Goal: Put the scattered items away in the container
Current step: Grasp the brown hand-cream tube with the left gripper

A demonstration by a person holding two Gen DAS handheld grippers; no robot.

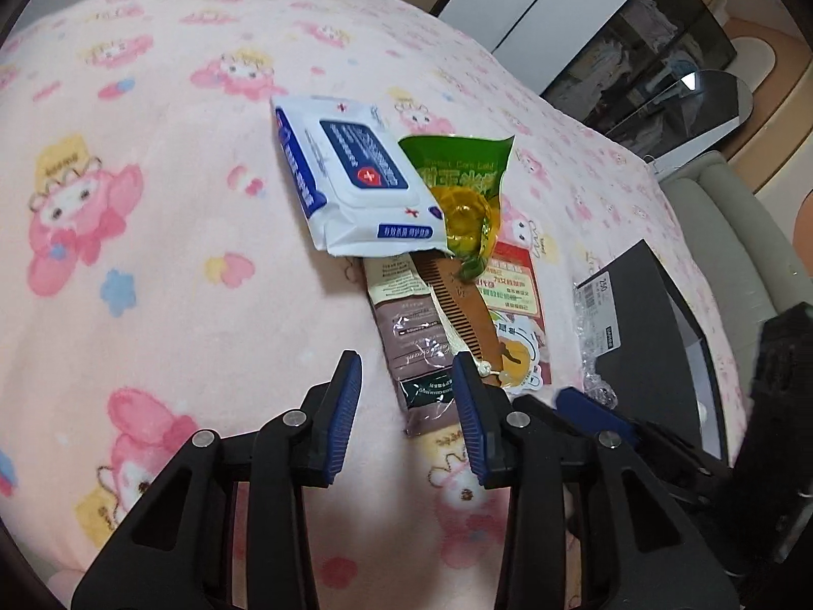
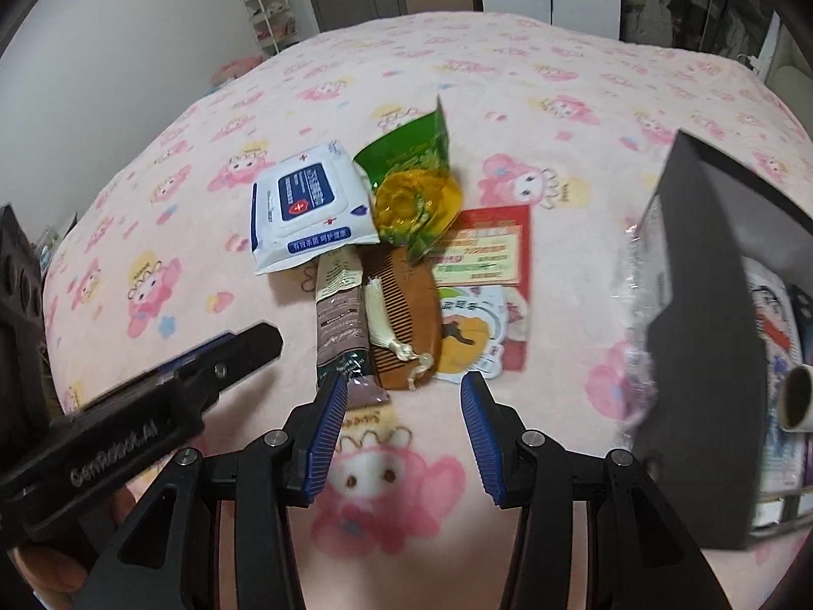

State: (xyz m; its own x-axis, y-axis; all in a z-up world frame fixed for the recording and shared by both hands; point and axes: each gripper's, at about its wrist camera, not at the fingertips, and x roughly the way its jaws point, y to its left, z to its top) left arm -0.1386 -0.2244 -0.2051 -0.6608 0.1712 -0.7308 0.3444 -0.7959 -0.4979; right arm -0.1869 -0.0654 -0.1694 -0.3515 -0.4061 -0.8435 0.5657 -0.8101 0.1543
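Blanket: fuzzy pink fleece with cartoon bunny prints, covers the whole bed, everything sits on it
Wipes pack: soft white plastic pouch, blue label with a little red cross shield, puffy and rectangular — far end of the pile
Snack bag: crinkly green foil with a clear yellow window, leaning up against the wipes pack
Comb: flat wooden one, brown, fine teeth, cream tassel tied to it, lies between the sachet and the red packet
Sachet: long narrow mauve-brown packet, glossy, dark green band near its closer end, half tucked under the wipes
Red packet: flat red card-like pouch with a white sticker-shaped piece on top of it
Container: matte black cardboard box with a white label, off to the right of the pile, a few things already inside
Left gripper: black frame, ribbed blue pads, jaws spread with nothing between them, hovering at the sachet's near end
Right gripper: same build, jaws apart and empty — just short of the comb
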